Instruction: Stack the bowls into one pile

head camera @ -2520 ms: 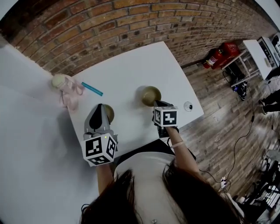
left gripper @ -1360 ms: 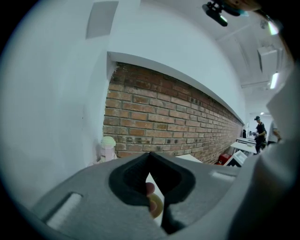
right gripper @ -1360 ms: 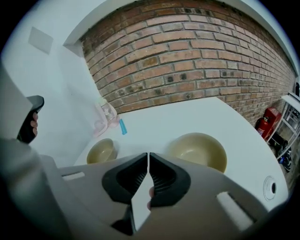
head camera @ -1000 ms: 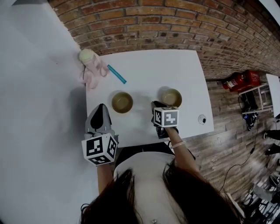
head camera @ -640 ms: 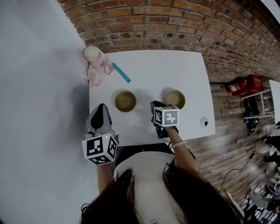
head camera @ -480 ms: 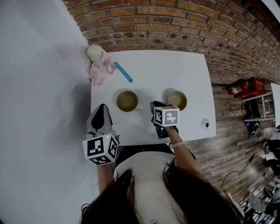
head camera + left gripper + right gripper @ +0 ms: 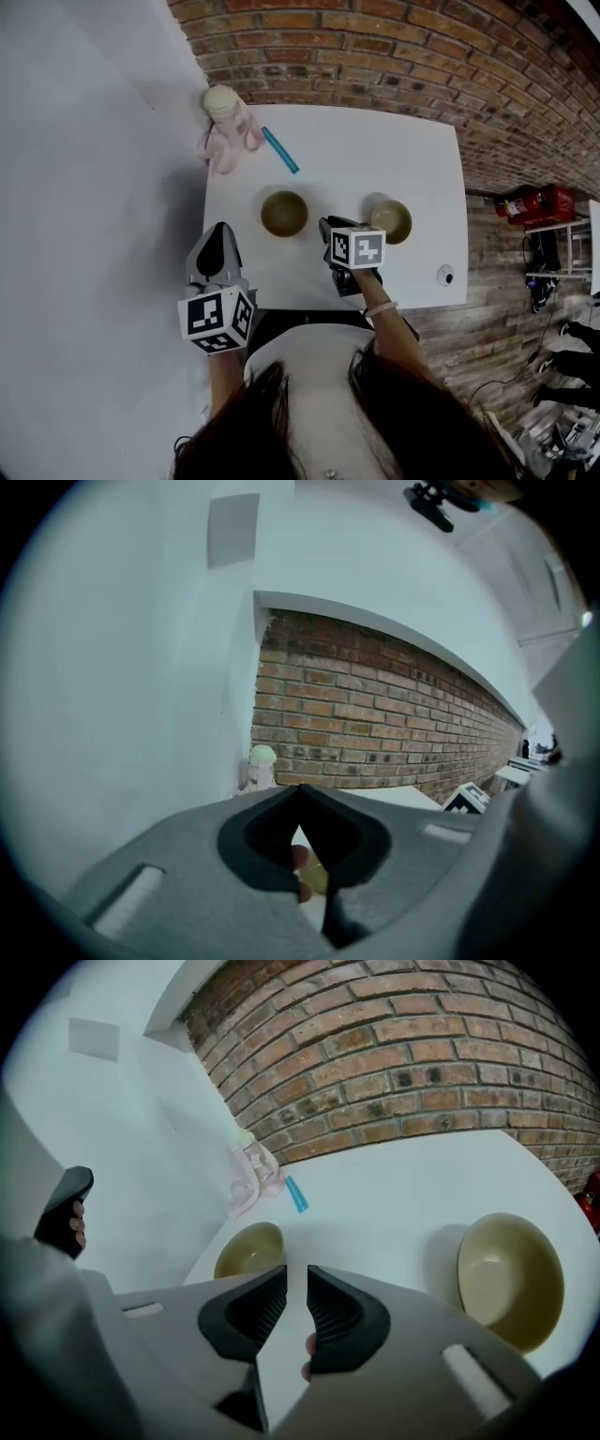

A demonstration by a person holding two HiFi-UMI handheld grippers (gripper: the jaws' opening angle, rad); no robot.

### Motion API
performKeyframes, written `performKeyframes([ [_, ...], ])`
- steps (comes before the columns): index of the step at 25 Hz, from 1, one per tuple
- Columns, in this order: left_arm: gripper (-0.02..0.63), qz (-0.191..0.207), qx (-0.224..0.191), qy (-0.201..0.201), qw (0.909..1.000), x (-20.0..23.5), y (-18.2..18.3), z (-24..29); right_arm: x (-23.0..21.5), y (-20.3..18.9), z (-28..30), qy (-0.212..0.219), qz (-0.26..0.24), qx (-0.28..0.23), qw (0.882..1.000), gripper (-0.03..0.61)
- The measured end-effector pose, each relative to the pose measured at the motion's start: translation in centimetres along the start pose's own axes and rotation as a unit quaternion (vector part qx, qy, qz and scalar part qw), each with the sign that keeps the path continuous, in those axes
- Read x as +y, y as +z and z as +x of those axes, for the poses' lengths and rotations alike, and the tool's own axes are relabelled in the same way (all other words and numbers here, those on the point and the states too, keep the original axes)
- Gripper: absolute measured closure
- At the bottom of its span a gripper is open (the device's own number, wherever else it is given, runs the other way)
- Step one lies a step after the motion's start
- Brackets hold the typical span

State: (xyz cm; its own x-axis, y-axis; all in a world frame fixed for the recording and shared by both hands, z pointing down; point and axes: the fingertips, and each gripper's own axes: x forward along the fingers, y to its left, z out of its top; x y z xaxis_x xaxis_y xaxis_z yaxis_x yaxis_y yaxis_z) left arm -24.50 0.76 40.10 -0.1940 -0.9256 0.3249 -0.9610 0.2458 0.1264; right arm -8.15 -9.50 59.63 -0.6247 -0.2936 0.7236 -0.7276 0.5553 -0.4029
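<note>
Ahead of the right claw (image 7: pixel 330 225), whose empty jaws have just been opening, sit the left bowl (image 7: pixel 284 213) and the right bowl (image 7: pixel 391 221), apart; the left claw (image 7: pixel 218 230) seems clenched

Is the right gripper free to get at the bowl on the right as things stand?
Probably yes: the right gripper has just been opening its jaws, nothing between them, and only bare table separates it from the right bowl.

My head camera looks steeply down over the table (image 7: pixel 375 159), which both low gripper cameras share, facing the brick wall (image 7: pixel 375 47).
</note>
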Motion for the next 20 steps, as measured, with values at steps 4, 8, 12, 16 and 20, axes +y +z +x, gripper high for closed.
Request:
performKeyframes([
  [4,0.614,-0.003,0.004,0.010,0.9999,0.5,-0.1,-0.2,0.8,0.2,0.7,0.018,0.004,0.008,1.000,0.500],
  [8,0.614,-0.007,0.007,0.022,0.9997,1.3,-0.3,-0.4,1.8,0.3,1.5,0.035,0.010,0.015,0.999,0.497],
  [12,0.614,-0.010,0.009,0.031,0.9994,2.0,-0.4,-0.5,2.5,0.2,2.2,0.049,0.015,0.025,0.998,0.489],
  [16,0.614,-0.014,0.013,0.041,0.9990,2.7,-0.7,-0.7,2.9,0.0,3.1,0.053,0.017,0.036,0.998,0.483],
  [20,0.614,-0.017,0.018,0.052,0.9984,3.6,-1.1,-1.0,3.1,0.0,3.9,0.054,0.020,0.042,0.997,0.479],
])
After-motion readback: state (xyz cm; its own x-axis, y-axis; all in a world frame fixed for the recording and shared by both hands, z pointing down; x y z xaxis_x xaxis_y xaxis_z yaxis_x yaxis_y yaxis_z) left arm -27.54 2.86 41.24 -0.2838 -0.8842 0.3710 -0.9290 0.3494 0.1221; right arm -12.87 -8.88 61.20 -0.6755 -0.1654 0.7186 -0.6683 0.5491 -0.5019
